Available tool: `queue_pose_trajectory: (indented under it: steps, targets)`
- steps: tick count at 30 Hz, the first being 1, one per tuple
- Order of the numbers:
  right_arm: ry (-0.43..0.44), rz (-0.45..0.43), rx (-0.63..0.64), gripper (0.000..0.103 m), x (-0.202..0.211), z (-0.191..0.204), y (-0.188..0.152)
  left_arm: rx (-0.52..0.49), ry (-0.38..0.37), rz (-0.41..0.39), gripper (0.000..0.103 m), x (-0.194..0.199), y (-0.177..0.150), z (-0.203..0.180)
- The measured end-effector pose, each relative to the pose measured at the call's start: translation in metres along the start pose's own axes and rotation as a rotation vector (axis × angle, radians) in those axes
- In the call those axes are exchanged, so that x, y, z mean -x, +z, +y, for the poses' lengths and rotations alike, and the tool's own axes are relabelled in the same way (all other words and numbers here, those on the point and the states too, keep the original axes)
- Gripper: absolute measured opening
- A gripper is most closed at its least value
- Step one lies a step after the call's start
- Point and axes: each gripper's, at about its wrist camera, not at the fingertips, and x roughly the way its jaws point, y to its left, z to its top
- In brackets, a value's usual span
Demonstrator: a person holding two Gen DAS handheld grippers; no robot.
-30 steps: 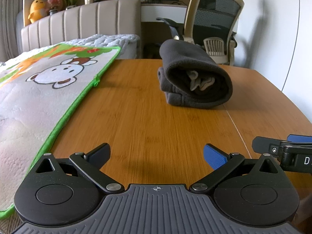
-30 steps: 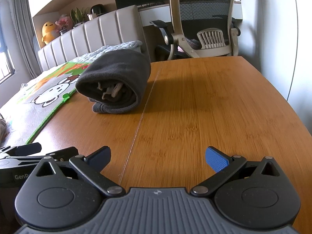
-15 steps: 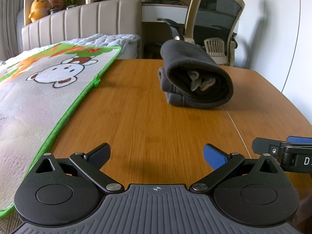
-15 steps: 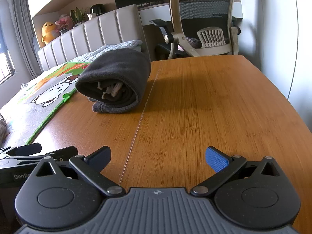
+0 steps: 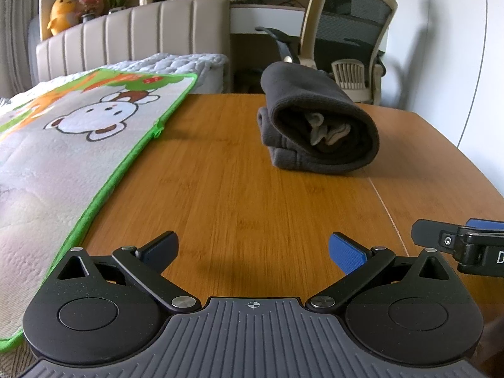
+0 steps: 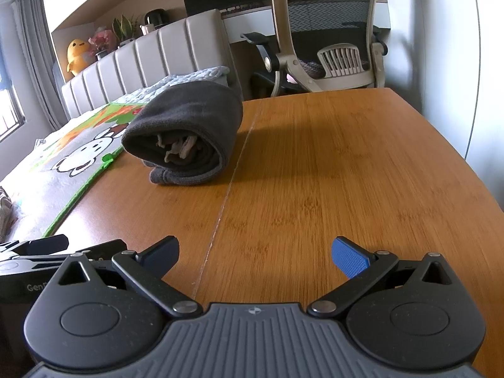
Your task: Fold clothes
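Ahead of us, the dark grey fleece garment, rolled into a thick bundle with a paler grey lining showing at its open end, lies on the bamboo-grained wooden table. It sits well apart from both tools, toward the far part of the table. From our left tool it lies forward and a little to the right; from our right tool the same bundle lies forward and to the left, just left of the thin seam that runs along the table top.

Both tools hover low over the near table edge with their blue-padded fingers spread wide and nothing between them. They are side by side: the right tool's black tip shows at the right edge of the left wrist view, and the left tool's body shows at the lower left of the right wrist view.

Left of the garment, a green-trimmed quilted mat printed with a cartoon monkey laps onto the table's edge. Beyond stand a beige padded headboard, a yellow plush duck on the shelf, and a mesh-backed office chair.
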Motion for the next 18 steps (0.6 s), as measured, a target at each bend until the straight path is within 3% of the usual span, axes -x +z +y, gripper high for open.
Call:
queue_pose_trajectory:
  steps: [18]
  targets:
    - [-0.017,0.007,0.015,0.103,-0.0001,0.0009,-0.0001,0.022,-0.007,-0.006,0.103,-0.0004,0.0003,0.0032]
